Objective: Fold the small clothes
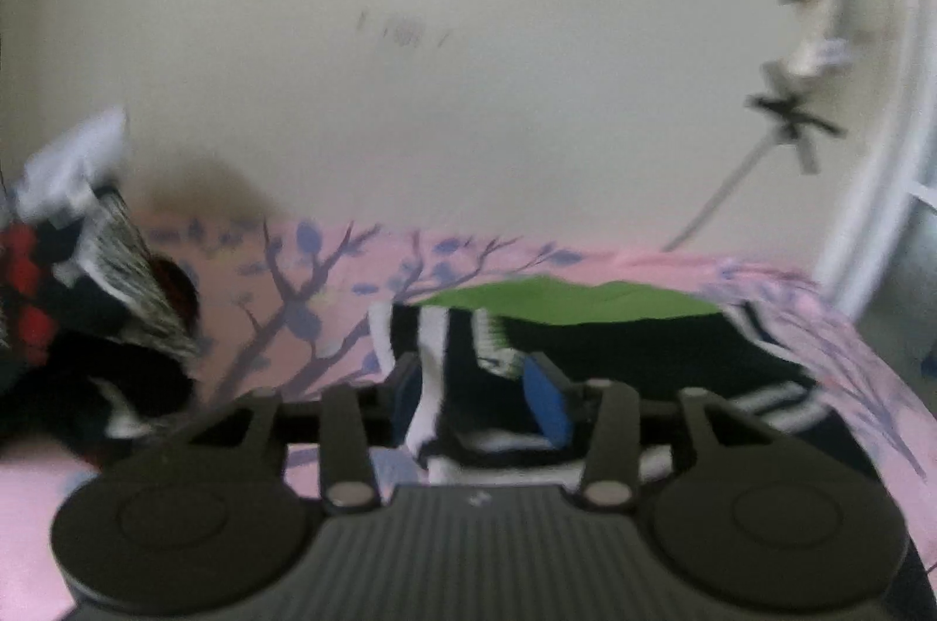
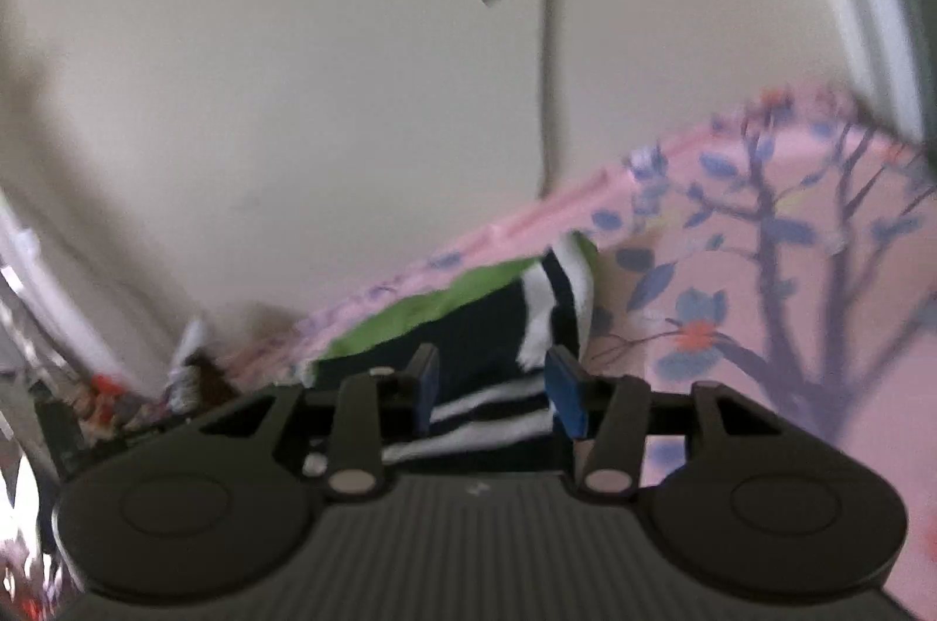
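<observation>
Left gripper (image 1: 480, 386) and right gripper (image 2: 498, 386) both open, dark striped garment (image 1: 615, 345) lying between fingers on pink sheet (image 1: 328, 281). Advice: pinch only one layer, lift both ends evenly.

I'm in a home bedroom: a pink floral bedsheet (image 2: 761, 328) under me, a plain cream wall (image 1: 468, 64), clothes heaped nearby (image 1: 88, 328).

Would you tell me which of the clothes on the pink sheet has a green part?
The black garment with white stripes, lying between both grippers' fingers; the dark pile at left shows only red and grey.
</observation>
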`<state>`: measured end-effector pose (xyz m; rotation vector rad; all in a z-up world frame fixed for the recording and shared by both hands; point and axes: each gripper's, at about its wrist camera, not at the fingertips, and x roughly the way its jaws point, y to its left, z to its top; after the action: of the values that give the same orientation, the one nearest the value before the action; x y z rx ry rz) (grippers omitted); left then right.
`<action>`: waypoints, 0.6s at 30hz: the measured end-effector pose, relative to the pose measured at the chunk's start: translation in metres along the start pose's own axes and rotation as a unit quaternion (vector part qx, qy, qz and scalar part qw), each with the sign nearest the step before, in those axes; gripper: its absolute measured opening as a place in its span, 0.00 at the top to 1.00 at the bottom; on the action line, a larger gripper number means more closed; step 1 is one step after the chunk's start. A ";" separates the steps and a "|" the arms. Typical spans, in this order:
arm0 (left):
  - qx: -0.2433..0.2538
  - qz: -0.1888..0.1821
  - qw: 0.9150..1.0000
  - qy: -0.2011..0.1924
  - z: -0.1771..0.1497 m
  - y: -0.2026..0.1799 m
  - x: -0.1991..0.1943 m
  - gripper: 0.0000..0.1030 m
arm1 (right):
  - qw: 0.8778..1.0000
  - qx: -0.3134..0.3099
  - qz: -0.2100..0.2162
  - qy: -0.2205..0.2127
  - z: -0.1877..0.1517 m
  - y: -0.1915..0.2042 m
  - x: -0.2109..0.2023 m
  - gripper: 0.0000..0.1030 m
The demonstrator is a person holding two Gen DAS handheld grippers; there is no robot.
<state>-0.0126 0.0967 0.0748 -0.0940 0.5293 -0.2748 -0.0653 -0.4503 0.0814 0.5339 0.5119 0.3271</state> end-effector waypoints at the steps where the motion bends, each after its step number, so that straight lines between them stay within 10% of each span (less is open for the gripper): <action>1: 0.013 -0.006 1.000 -0.010 -0.003 -0.003 -0.024 0.58 | 1.000 -0.009 0.002 -0.021 -0.001 0.003 -0.029 0.56; 8: 0.068 0.018 0.996 -0.047 -0.027 -0.011 -0.174 0.51 | 0.994 -0.077 -0.040 -0.065 -0.031 0.023 -0.185 0.55; 13: 0.074 0.051 0.996 -0.012 -0.063 -0.020 -0.222 0.46 | 0.997 -0.076 -0.006 0.028 -0.098 0.024 -0.168 0.55; 18: 0.040 0.014 0.995 0.092 -0.116 -0.035 -0.174 0.46 | 0.994 -0.049 0.004 0.101 -0.152 0.013 -0.119 0.56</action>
<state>-0.2244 0.1106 0.0651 0.0175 0.7012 -0.2780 -0.2475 -0.4291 0.0205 0.4085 0.6866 0.4142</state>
